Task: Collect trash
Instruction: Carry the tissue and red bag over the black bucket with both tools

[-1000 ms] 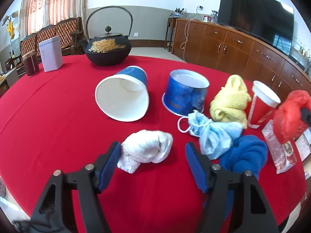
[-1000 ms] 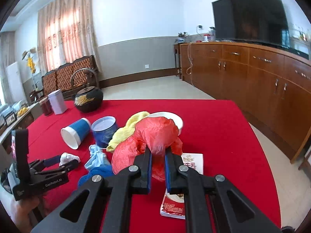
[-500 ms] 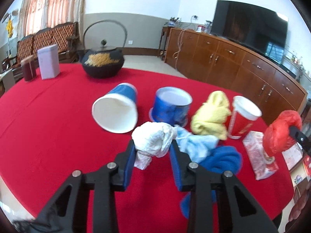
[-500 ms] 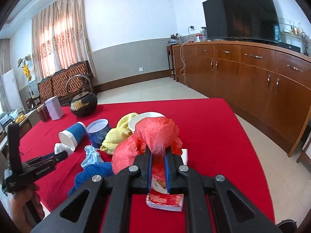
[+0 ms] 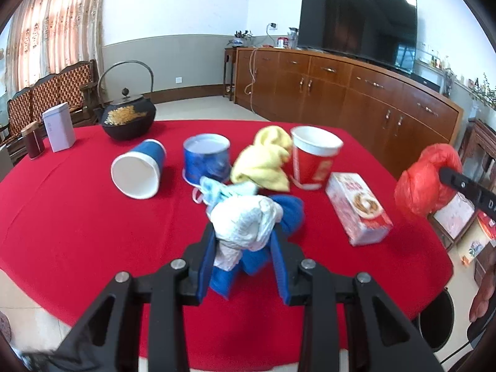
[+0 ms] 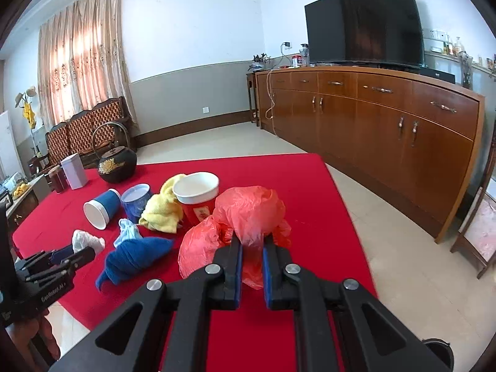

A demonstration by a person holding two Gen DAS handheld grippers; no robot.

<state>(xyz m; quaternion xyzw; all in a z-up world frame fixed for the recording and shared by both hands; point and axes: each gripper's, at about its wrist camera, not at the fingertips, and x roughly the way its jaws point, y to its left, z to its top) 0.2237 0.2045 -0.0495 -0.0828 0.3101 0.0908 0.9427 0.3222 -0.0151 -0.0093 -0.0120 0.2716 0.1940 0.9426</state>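
My left gripper (image 5: 245, 241) is shut on a crumpled white tissue wad (image 5: 245, 220) and holds it above the red table (image 5: 77, 217); the wad also shows in the right wrist view (image 6: 86, 240). My right gripper (image 6: 251, 248) is shut on a crumpled red plastic bag (image 6: 248, 210), held above the table's right side; the bag shows in the left wrist view (image 5: 424, 179). On the table lie a tipped blue paper cup (image 5: 139, 170), a blue tub (image 5: 206, 158), a red-and-white cup (image 5: 313, 158), a blue face mask (image 5: 217, 189) and a snack packet (image 5: 359, 207).
A yellow cloth (image 5: 266, 161) and a blue cloth (image 5: 288, 214) lie among the trash. A black iron kettle (image 5: 128, 116), a white box (image 5: 59, 130) and a dark jar (image 5: 32, 142) stand at the far left. A wooden sideboard (image 6: 387, 117) with a TV runs along the right wall.
My left gripper closed on the white tissue wad and lifted it off the table, moving back and right. My right gripper rose and drew back, still holding the red bag.
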